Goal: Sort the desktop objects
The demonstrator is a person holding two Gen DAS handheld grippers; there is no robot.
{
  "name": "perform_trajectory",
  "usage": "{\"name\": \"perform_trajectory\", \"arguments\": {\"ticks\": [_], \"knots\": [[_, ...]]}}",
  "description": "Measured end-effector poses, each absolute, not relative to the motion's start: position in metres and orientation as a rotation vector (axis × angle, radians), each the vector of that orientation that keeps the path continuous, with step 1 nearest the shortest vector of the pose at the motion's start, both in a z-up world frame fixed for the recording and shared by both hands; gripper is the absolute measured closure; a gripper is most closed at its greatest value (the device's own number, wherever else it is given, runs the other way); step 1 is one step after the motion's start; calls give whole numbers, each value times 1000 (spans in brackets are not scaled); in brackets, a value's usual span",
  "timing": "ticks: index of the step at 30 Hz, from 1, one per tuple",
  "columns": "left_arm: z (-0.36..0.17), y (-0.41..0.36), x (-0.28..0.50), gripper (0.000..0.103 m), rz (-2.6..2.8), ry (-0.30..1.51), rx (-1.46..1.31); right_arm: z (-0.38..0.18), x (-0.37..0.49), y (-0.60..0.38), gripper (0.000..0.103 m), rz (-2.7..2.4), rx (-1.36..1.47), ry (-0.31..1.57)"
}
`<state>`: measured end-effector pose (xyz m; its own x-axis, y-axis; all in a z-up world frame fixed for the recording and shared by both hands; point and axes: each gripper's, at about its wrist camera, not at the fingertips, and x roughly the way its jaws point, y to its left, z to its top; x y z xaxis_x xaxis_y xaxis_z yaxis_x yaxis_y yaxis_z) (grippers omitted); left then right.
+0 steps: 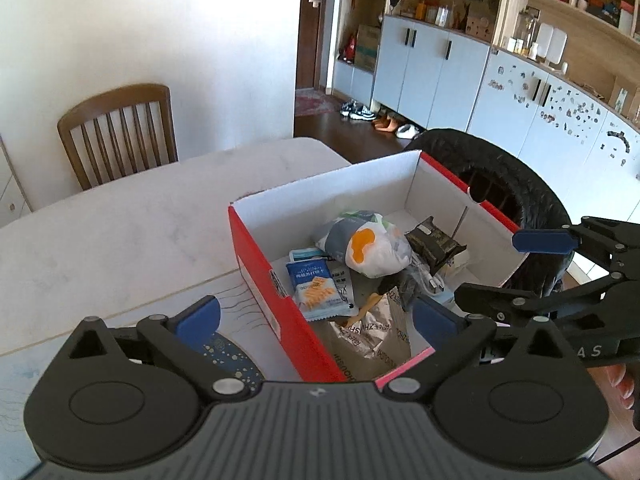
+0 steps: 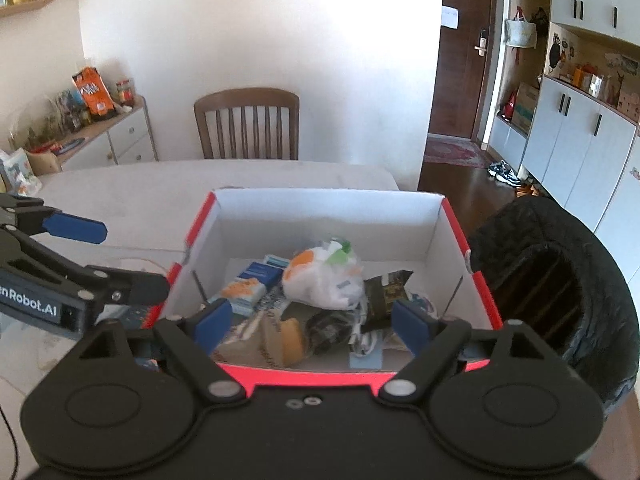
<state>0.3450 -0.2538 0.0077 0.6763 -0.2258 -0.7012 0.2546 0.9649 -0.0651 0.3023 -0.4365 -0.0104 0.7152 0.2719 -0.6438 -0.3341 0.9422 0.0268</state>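
Blue-padded fingers on both grippers are spread wide with nothing between them: the left gripper (image 1: 316, 318) sits over the near corner of the red box (image 1: 276, 300), the right gripper (image 2: 310, 322) just above its near rim. Inside the box there's a pile: a blue snack packet (image 1: 316, 286), a white bag with orange patches (image 1: 370, 248), a dark wrapper (image 1: 434, 240). Box sits on the pale table (image 1: 120, 232), wooden chair (image 2: 247, 124) behind it.
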Motion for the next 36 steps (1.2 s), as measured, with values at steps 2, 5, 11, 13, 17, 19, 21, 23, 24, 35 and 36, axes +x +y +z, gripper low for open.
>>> {"name": "perform_trajectory", "arguments": {"ticks": [2, 5, 11, 13, 17, 19, 21, 23, 24, 35, 36], "knots": [[10, -251, 340, 0, -272, 772, 36, -8, 296, -435, 15, 329, -87, 685], [13, -246, 331, 0, -268, 758, 40, -5, 289, -434, 15, 317, -78, 673], [14, -238, 315, 0, -273, 746, 47, -5, 273, -426, 14, 302, -90, 664], [15, -235, 311, 0, -275, 746, 45, -5, 268, -425, 14, 296, -82, 668], [14, -230, 303, 0, -277, 749, 38, -7, 261, -422, 14, 283, -64, 675], [13, -229, 300, 0, -277, 747, 48, -8, 259, -421, 14, 281, -55, 679], [12, -228, 297, 0, -279, 744, 57, -10, 256, -421, 14, 274, -43, 684], [10, -227, 295, 0, -280, 747, 62, -12, 253, -420, 14, 269, -35, 690], [9, -226, 294, 0, -283, 748, 63, -14, 252, -419, 14, 264, -35, 692], [-3, -219, 291, 0, -286, 760, 85, -23, 245, -414, 14, 247, -25, 728], [-3, -218, 291, 0, -288, 761, 85, -23, 245, -413, 14, 247, -24, 730]]}}
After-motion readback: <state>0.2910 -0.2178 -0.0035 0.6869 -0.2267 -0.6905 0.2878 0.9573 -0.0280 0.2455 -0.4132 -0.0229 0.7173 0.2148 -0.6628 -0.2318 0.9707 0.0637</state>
